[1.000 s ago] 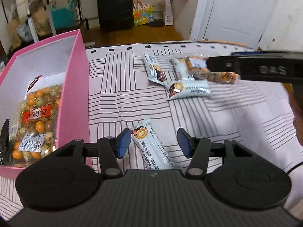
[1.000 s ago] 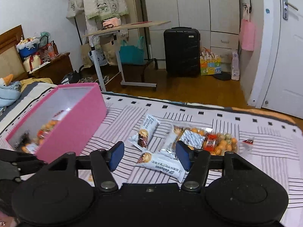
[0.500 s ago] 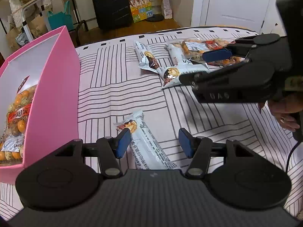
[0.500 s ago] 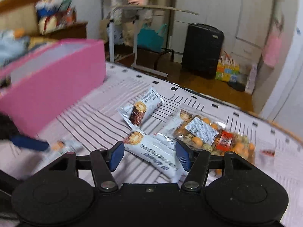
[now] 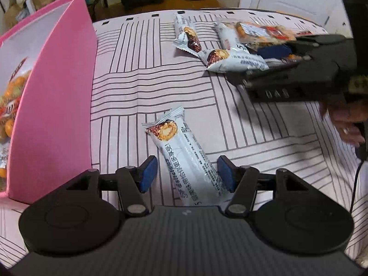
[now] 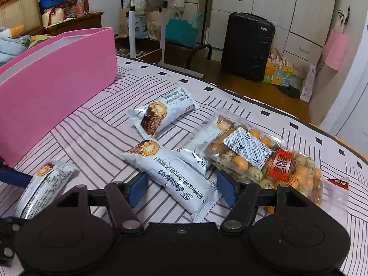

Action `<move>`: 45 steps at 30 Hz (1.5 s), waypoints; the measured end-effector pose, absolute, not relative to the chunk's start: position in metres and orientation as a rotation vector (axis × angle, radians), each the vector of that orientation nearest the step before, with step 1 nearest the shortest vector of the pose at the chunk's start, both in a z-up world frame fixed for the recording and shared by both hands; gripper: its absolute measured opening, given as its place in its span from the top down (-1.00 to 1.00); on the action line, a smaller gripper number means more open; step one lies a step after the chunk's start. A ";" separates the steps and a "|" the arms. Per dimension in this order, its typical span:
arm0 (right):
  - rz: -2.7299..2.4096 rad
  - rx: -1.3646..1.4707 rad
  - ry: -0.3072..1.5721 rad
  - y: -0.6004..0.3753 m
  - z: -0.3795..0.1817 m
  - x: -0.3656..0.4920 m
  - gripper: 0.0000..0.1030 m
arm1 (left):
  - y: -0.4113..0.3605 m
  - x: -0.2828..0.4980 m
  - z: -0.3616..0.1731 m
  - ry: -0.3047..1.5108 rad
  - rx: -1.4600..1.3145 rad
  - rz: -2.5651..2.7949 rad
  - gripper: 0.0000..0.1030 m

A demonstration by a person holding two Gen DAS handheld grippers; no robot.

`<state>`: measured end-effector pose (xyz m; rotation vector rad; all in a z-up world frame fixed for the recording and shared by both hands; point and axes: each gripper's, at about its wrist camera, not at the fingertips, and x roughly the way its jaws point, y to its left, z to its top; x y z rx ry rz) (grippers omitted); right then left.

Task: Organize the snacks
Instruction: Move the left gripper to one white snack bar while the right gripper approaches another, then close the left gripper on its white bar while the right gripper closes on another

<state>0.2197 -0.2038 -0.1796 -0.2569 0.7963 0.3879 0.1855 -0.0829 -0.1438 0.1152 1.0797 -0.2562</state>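
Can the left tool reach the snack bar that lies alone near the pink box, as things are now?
Probably yes. The left tool is open, and the lone snack bar already lies between its fingers on the bedsheet. Nothing covers it; the pink box stands apart to the side.

We have brought our right gripper (image 6: 180,189) down from above the pink rectangular cardboard box (image 6: 57,96), so its open jaws now straddle a white foil snack bar wrapper (image 6: 174,179). Our left gripper (image 5: 187,176) has edged away from that box.
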 end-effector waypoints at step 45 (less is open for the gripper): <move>0.389 -0.087 1.023 -0.175 -0.156 0.194 0.34 | -0.070 0.184 -0.135 1.065 0.027 -0.270 0.51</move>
